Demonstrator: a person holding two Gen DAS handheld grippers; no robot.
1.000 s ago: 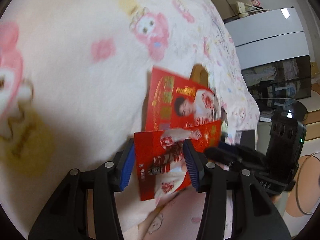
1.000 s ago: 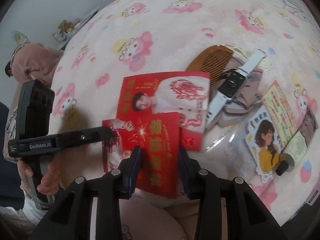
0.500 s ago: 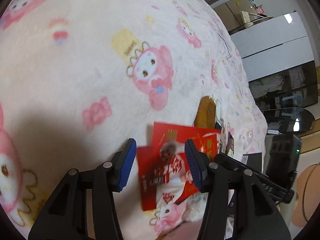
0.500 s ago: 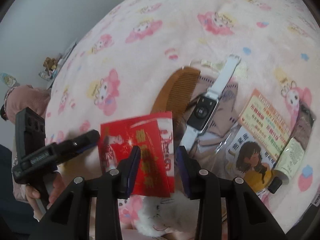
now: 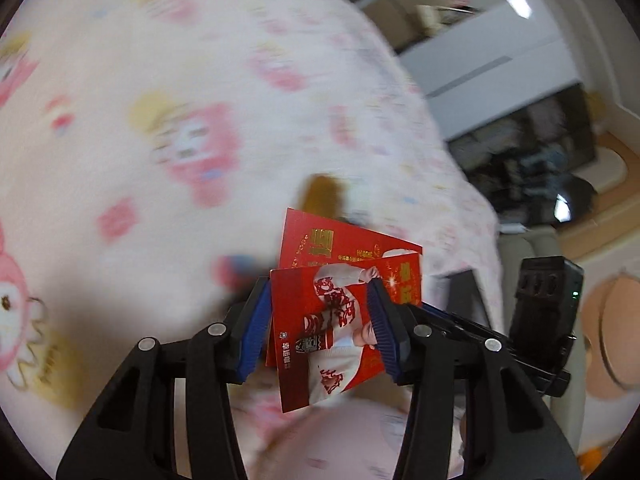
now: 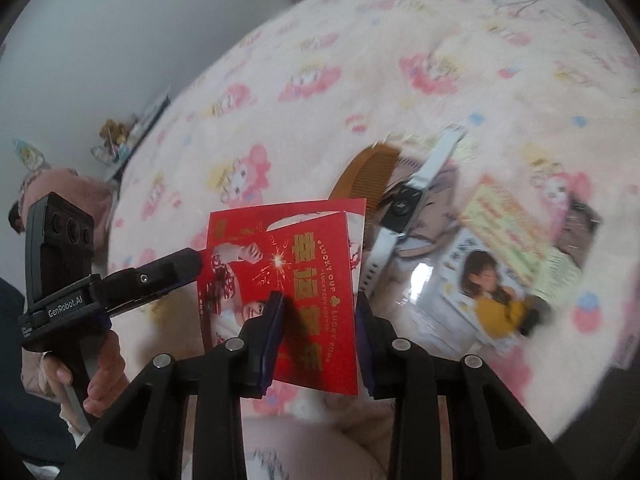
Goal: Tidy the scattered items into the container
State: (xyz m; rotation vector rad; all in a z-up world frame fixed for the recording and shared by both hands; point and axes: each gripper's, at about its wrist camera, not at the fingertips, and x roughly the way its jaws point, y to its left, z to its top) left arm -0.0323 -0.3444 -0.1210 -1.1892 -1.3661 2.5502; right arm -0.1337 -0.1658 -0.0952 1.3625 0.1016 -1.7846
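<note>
A red paper bag [image 5: 328,320] [image 6: 304,288] with a printed figure is held between both grippers above the pink cartoon blanket [image 6: 360,60]. My left gripper [image 5: 318,320] grips its left side; it shows in the right wrist view [image 6: 192,264] pinching the bag's edge. My right gripper [image 6: 318,312] is shut on the bag's lower edge. On the blanket to the right lie a brown comb [image 6: 364,172], a white smartwatch [image 6: 404,208], printed cards [image 6: 488,272] and a small tube [image 6: 560,268].
A beige pouch [image 6: 436,196] lies under the watch. A dark packet [image 6: 580,224] sits at the far right. A white cabinet [image 5: 480,64] and dark shelves [image 5: 540,152] stand beyond the bed. A wall [image 6: 120,40] borders the bed's far side.
The red bag has been lifted off the blanket and now stands more upright between the two grippers. Both views are blurred by motion.
</note>
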